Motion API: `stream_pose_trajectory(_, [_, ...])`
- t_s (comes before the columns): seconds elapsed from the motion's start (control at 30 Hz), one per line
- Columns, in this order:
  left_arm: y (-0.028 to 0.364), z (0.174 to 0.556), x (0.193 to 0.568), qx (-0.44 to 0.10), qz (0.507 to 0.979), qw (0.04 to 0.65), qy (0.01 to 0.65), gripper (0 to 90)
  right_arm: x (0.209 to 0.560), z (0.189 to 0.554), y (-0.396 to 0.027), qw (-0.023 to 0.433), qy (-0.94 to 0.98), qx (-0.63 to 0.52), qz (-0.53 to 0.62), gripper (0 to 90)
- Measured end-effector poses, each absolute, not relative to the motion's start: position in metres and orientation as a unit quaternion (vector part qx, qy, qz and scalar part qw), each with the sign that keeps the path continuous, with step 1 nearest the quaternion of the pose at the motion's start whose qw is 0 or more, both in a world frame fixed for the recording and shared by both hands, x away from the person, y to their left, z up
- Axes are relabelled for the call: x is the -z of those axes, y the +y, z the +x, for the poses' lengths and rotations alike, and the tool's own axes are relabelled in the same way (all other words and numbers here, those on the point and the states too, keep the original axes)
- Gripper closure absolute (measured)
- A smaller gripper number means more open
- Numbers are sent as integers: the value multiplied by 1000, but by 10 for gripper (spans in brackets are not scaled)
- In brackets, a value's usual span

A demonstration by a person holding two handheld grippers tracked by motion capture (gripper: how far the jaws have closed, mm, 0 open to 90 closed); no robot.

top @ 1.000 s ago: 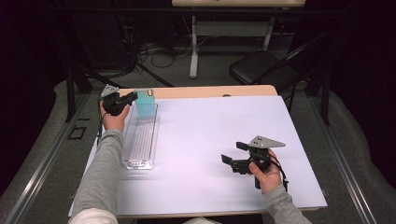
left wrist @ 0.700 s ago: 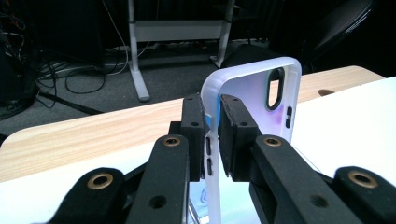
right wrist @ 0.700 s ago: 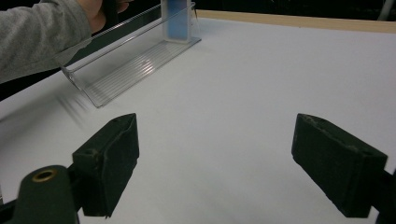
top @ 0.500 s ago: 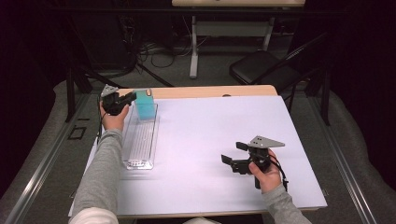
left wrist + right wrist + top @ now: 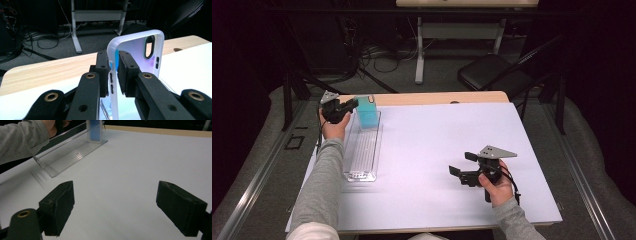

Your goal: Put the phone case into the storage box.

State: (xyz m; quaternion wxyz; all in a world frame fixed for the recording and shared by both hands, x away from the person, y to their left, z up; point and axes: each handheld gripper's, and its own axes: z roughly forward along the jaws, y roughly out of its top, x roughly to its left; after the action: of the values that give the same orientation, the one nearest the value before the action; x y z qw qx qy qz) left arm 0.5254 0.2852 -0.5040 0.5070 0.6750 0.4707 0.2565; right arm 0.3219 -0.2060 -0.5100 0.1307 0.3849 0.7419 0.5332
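White tabletop (image 5: 452,150), and the left gripper (image 5: 113,72) pinches the edge of a phone case (image 5: 136,55) standing upright at the far end of the clear tray (image 5: 362,150), right gripper (image 5: 469,170) idle and spread wide; next, I'd judge, a careful release.

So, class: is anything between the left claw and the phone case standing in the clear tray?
Nothing visible. The left claw is already shut on the side edge of the phone case, which stands upright at the far end of the clear tray. The right claw is open, off to the side.
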Motion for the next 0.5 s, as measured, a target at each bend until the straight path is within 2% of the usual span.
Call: stream_pose_trajectory(0.5, [284,526,505,-259,674,500,478,718,510,322,-206,129,741,-534,387,148])
